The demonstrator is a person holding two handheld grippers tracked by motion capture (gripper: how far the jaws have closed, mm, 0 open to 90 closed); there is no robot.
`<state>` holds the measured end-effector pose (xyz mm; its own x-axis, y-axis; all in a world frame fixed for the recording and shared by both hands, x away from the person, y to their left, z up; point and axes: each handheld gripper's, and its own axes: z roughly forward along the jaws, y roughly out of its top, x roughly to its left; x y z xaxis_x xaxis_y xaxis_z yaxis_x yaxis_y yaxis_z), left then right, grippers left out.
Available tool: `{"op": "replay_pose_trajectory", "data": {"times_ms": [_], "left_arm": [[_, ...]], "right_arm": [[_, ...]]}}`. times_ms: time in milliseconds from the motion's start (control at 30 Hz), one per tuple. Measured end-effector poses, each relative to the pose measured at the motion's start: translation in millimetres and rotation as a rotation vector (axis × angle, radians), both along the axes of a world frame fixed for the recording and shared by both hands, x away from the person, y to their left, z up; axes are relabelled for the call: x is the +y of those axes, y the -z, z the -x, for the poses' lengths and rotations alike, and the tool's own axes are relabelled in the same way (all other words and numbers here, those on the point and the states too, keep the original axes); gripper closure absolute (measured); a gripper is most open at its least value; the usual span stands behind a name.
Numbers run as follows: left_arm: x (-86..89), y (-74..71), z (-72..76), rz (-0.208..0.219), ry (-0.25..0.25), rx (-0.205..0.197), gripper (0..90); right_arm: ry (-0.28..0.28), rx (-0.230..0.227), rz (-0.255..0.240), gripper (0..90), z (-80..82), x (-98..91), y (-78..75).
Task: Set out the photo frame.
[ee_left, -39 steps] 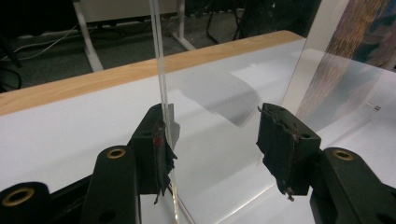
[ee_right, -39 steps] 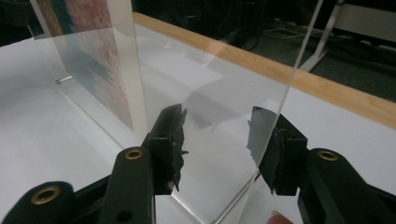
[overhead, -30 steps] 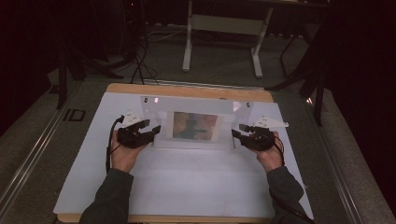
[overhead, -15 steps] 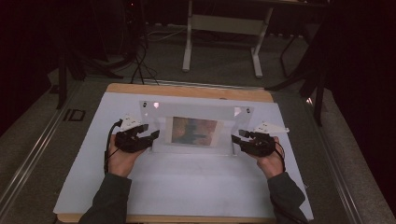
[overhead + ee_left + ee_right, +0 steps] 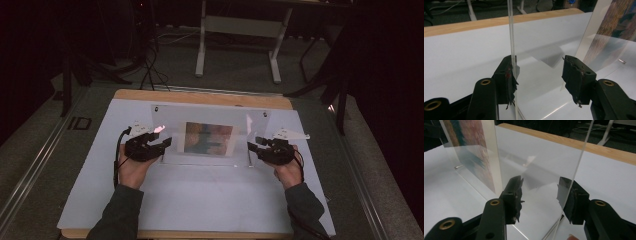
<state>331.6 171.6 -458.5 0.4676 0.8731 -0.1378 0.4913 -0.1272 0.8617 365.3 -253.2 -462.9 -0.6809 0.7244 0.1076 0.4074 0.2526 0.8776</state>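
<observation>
A clear acrylic picture stand (image 5: 210, 137) with a colourful print (image 5: 209, 138) stands upright at the desk's (image 5: 200, 200) centre; the left tongs (image 5: 162, 145) sit at its nine o'clock edge, spread wide around the sheet, one pad touching; the right tongs (image 5: 252, 146) at three o'clock have just been opening, wide astride the other edge.

The upright clear frame (image 5: 210, 137) blocks mid-table; white mat (image 5: 200, 200) before it lies open.
</observation>
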Motion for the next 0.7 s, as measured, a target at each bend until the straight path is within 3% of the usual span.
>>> {"op": "replay_pose_trajectory", "data": {"times_ms": [133, 367, 433, 500, 700], "left_arm": [[-3.5, -3.8, 2.4, -0.008, -0.01, 0.022, 45.4], [1.2, 2.1, 2.1, -0.001, 0.022, -0.013, 45.4], [2.3, 2.4, 1.8, 0.008, 0.023, -0.009, 45.5], [4.5, 3.3, 2.0, 0.044, 0.023, -0.001, 45.2], [9.3, 3.0, 3.8, 0.038, 0.029, -0.011, 41.4]], "right_arm": [[0.006, 0.005, -0.019, 51.1, -2.8, -2.1, 0.5], [0.008, -0.009, -0.013, 51.2, 0.4, -0.9, 1.6], [0.006, -0.013, -0.011, 51.0, 0.6, -0.8, 1.9], [0.007, -0.019, -0.002, 50.4, 1.2, -0.1, 2.0], [0.02, -0.033, 0.028, 47.7, 4.0, -1.8, 1.4]]}}
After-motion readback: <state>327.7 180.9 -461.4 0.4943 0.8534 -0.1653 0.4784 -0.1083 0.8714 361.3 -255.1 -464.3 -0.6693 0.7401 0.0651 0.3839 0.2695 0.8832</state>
